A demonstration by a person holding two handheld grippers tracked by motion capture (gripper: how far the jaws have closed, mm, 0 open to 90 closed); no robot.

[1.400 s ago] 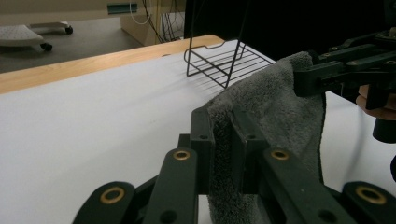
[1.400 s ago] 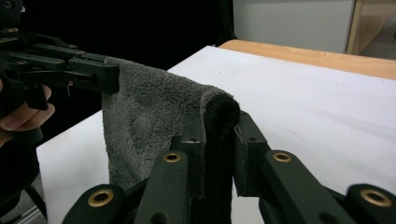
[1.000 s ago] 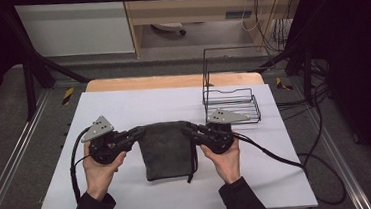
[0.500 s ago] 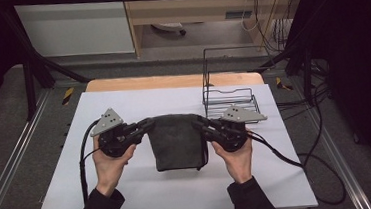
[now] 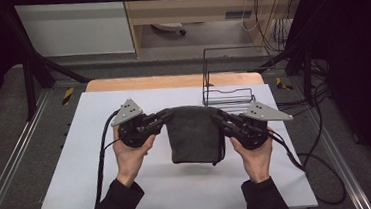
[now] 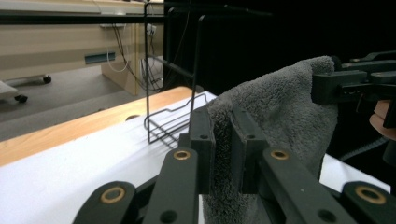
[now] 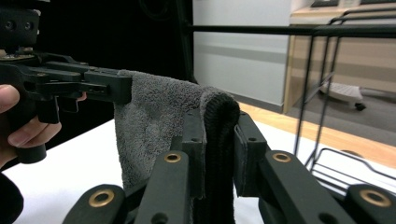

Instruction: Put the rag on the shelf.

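A dark grey towel [image 5: 194, 134] hangs folded between the two grippers above the white table top [image 5: 77, 158]. My left gripper [image 5: 163, 117] is shut on the towel's upper left corner, and in the left gripper view the towel [image 6: 275, 112] is pinched between the black jaws of the left gripper [image 6: 223, 144]. My right gripper [image 5: 220, 118] is shut on the upper right corner; its own view shows the right gripper [image 7: 219, 140] clamping the towel's [image 7: 154, 121] thick edge. The towel's lower edge hangs near the table.
A black wire rack [image 5: 227, 88] stands at the back right of the table, just behind the right gripper. A wooden strip [image 5: 171, 80] runs along the far edge. Cables [image 5: 303, 165] trail off the right side. Bare table lies at the front and left.
Both grippers have lifted the towel and carried it away from the person, toward the wire rack. The towel now hangs from its top edge instead of lying lower on the table.
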